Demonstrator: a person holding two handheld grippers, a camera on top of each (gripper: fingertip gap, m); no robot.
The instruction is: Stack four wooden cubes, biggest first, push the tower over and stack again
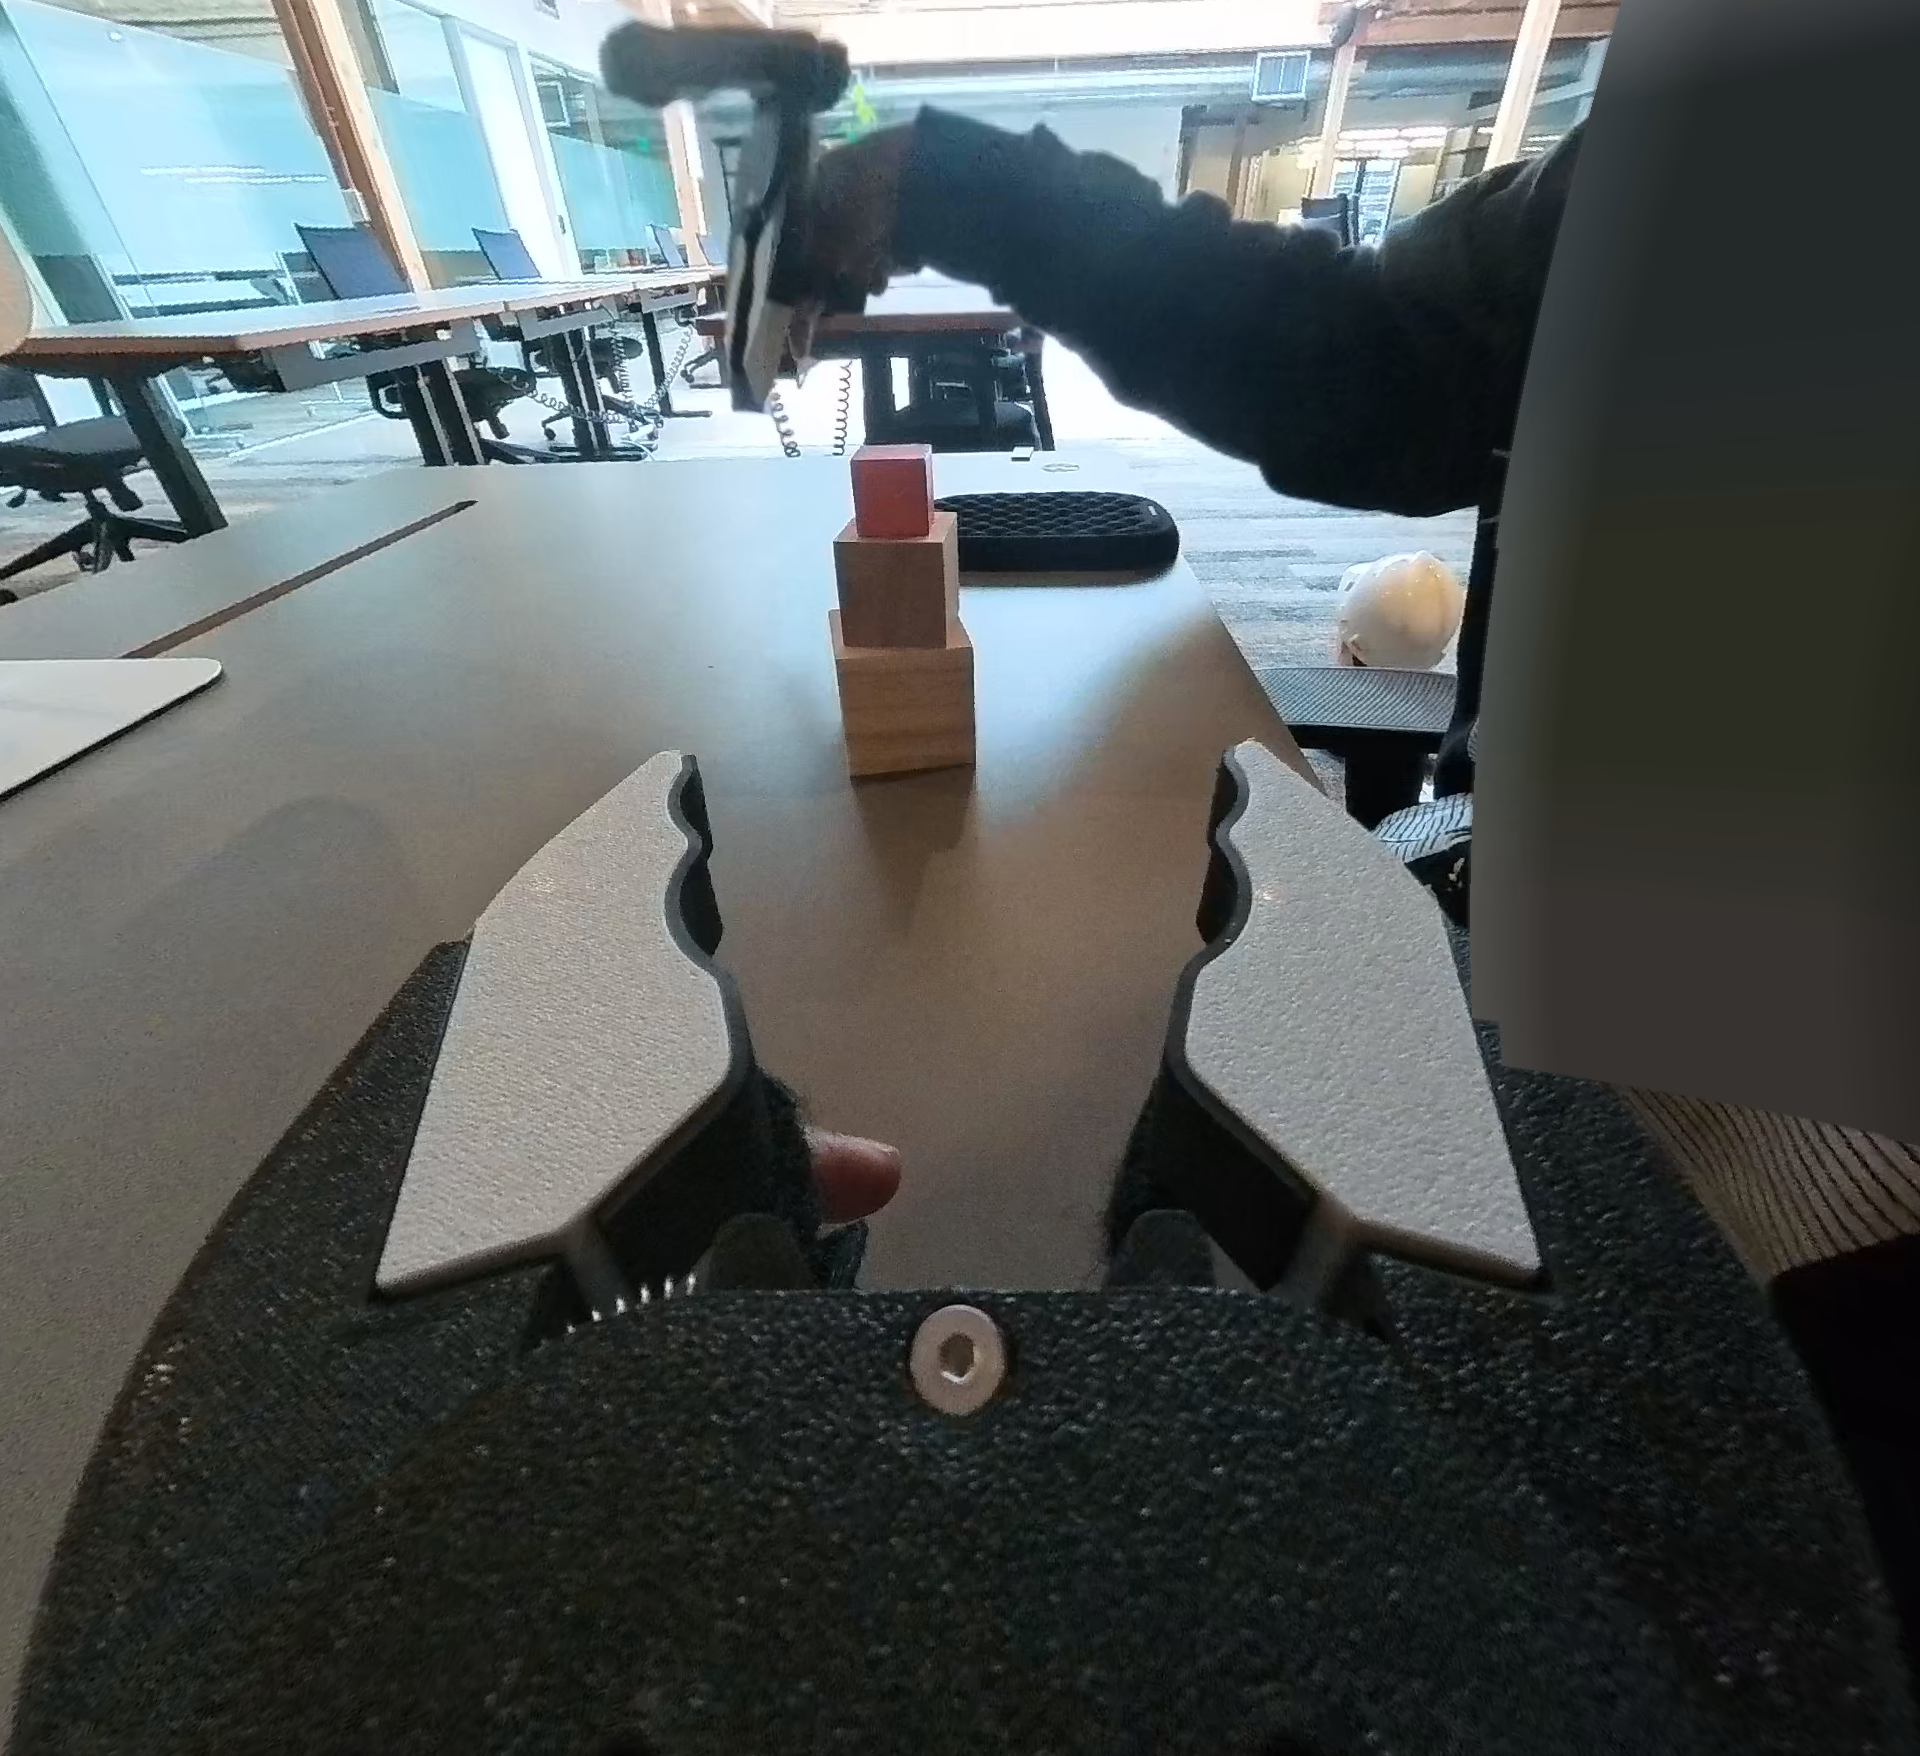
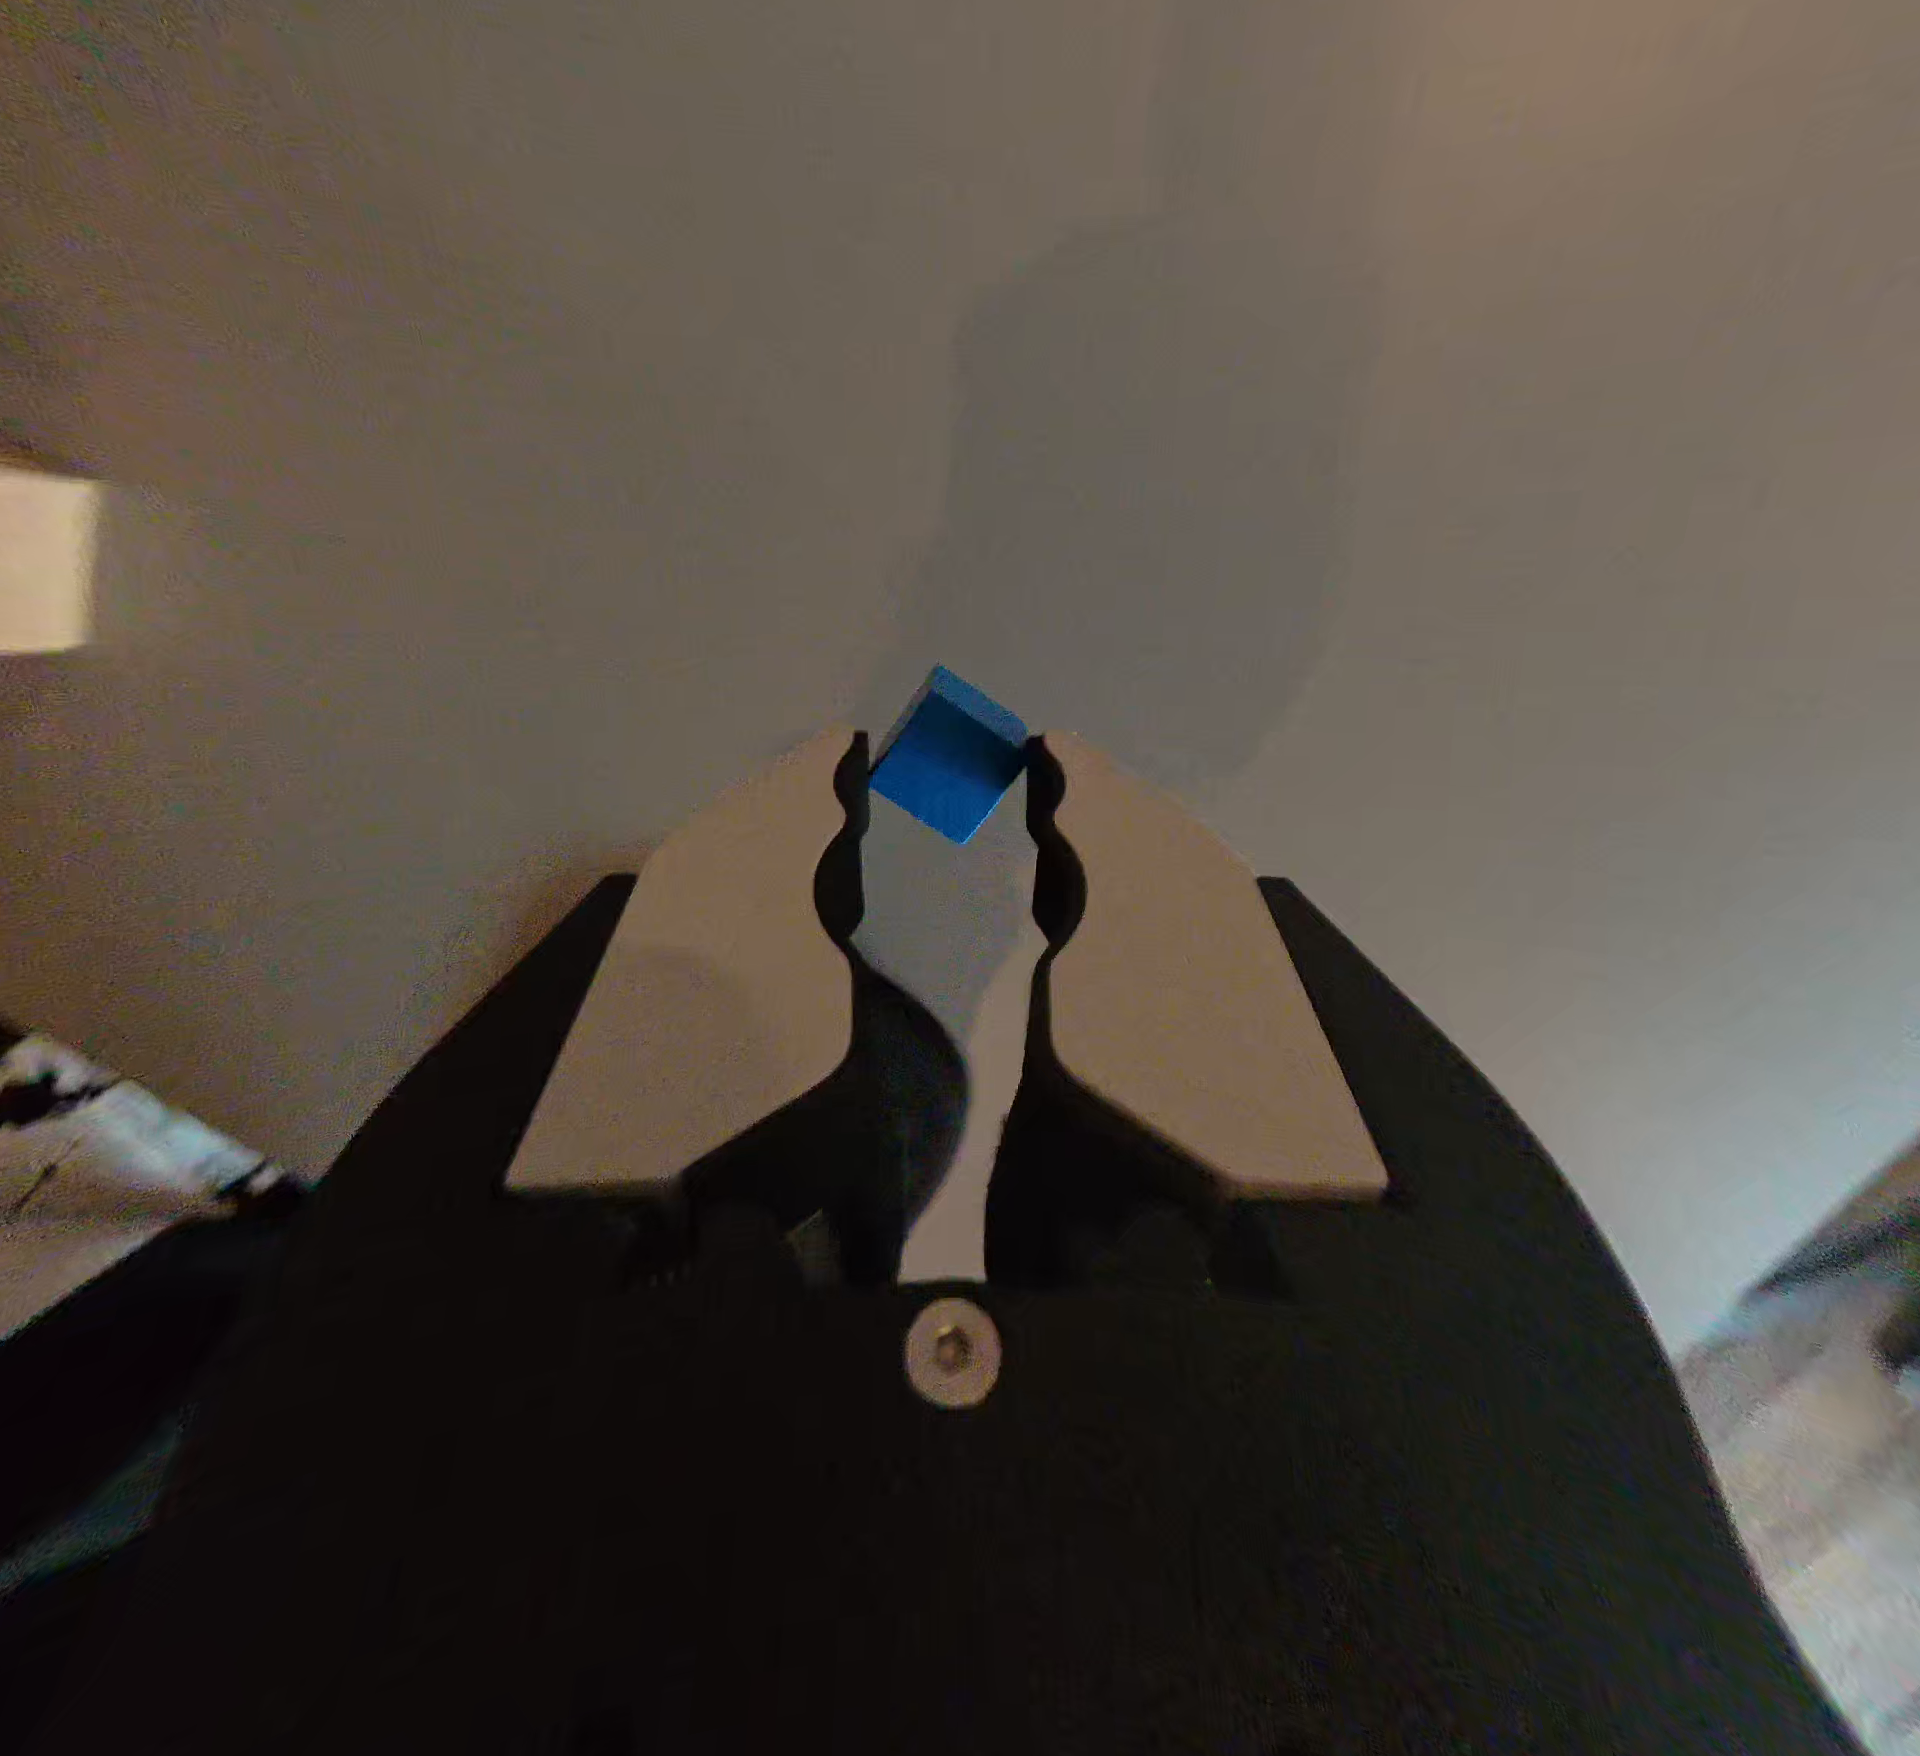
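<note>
In the left wrist view a tower of three cubes stands on the dark table [image 1: 520, 667]: a big light wooden cube [image 1: 904, 709] at the bottom, a medium brown cube [image 1: 896, 576] on it, a small red cube [image 1: 891, 491] on top. My left gripper [image 1: 954, 807] is open and empty, low over the table a short way in front of the tower. My right gripper [image 2: 945, 750] is shut on a small blue cube [image 2: 940, 766], held tilted at its fingertips above the table. In the left wrist view the right gripper [image 1: 764, 324] shows blurred, above and behind the tower.
A black wrist rest [image 1: 1060, 527] lies behind the tower near the table's right edge. A light flat pad [image 1: 83, 714] lies at the left. A dark sleeve [image 1: 1247, 324] reaches in from the right. Office chairs and desks stand beyond the table.
</note>
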